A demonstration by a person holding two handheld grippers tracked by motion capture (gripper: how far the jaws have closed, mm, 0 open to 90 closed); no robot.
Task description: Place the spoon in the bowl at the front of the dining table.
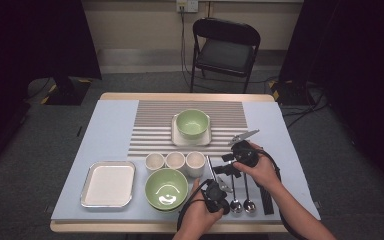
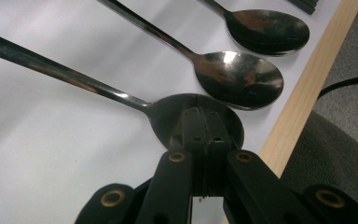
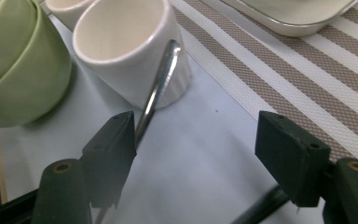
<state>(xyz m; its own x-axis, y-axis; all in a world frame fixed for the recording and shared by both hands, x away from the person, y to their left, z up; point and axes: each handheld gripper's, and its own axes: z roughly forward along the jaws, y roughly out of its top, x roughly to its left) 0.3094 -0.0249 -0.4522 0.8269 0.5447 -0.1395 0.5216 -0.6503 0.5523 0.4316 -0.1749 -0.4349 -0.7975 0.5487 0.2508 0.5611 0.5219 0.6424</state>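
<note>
At the table's near right edge, the bowl of a long-handled steel spoon [image 2: 186, 119] is pinched between the closed jaws of the left gripper [image 2: 204, 135]. Its handle tip is seen beside a white ceramic cup [image 3: 126, 46], just past one jaw of the right gripper [image 3: 200, 140], whose jaws are held wide apart with nothing clamped.

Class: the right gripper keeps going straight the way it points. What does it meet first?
Probably the white cup just ahead of the open right gripper. A spoon handle already lies by one jaw; depth is hard to judge.
</note>
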